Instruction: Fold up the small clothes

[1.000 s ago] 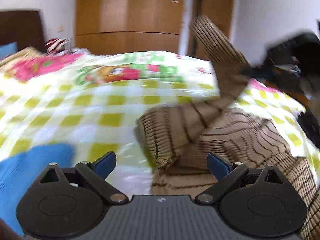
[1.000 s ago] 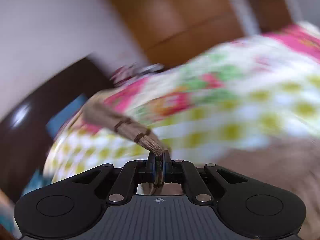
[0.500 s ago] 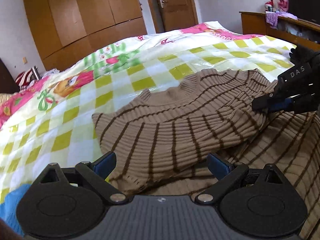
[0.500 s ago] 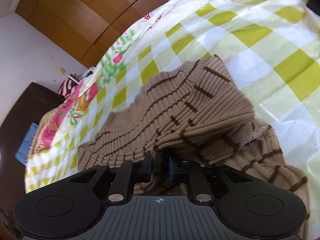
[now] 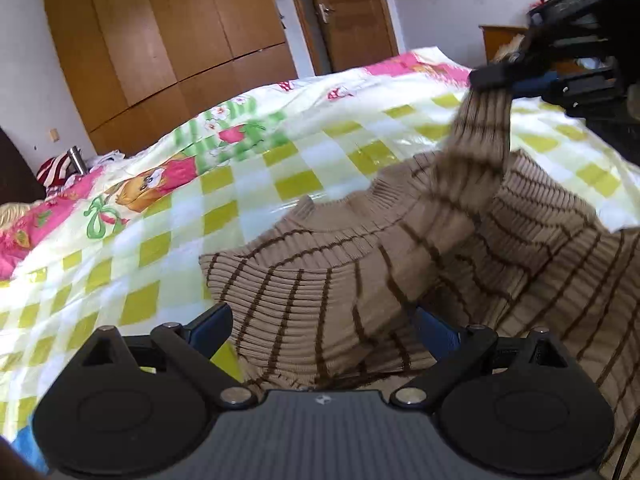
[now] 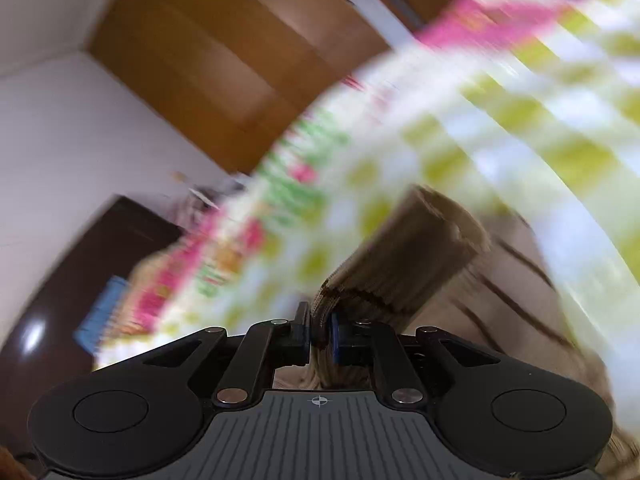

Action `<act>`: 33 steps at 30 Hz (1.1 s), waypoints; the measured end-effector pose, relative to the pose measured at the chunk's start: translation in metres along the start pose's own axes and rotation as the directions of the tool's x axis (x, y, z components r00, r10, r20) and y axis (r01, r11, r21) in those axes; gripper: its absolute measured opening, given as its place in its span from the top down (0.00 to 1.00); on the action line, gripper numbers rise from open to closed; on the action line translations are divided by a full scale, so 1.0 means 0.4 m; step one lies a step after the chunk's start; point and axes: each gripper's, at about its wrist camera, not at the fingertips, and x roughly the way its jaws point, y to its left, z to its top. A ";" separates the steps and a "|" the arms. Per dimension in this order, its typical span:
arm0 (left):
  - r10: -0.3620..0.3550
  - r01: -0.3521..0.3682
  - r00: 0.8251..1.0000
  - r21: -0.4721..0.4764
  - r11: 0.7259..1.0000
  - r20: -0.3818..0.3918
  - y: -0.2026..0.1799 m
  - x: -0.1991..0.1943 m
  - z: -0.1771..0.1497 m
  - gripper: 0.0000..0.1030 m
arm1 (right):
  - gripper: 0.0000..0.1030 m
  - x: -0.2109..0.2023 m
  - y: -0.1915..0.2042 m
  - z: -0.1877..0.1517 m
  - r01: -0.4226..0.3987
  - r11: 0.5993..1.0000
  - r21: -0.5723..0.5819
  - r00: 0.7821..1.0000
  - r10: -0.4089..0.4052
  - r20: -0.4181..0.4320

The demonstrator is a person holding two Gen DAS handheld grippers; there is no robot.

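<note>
Two tongs worked one striped sweater [image 5: 360, 280], which lay spread on the bed [image 5: 240, 184] with its collar toward the wardrobe [image 5: 160, 32]. From that collar, the lifted sleeve [image 5: 484, 128] ran up and rightward to the right tongs [image 6: 319, 330], which had just been closing and pinched its cuff. Nearer the sweater's body, the left tongs [image 5: 320, 328] stood spread wide, straddling its near edge, gripping nothing.

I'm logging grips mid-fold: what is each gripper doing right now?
Left gripper: open, jaws spread wide over the brown striped sweater, holding nothing.
Right gripper: jaws just closed on the sweater's sleeve, lifting it.
</note>
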 end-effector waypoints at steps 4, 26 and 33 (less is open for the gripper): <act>-0.007 0.007 0.999 0.004 1.000 -0.047 -0.008 0.033 -0.026 0.00 | 0.90 -0.032 -0.020 -0.013 0.044 0.999 -0.031 0.999 -0.043 0.024; -0.031 0.031 1.000 -0.143 0.989 0.002 0.049 0.093 0.005 0.00 | 0.86 0.082 0.006 -0.119 0.186 0.923 -0.336 0.966 -0.234 -0.109; -0.082 0.062 0.986 -0.137 0.989 -0.143 0.084 0.122 -0.098 0.00 | 1.00 0.109 -0.127 -0.094 0.310 0.918 -0.249 0.926 -0.351 -0.140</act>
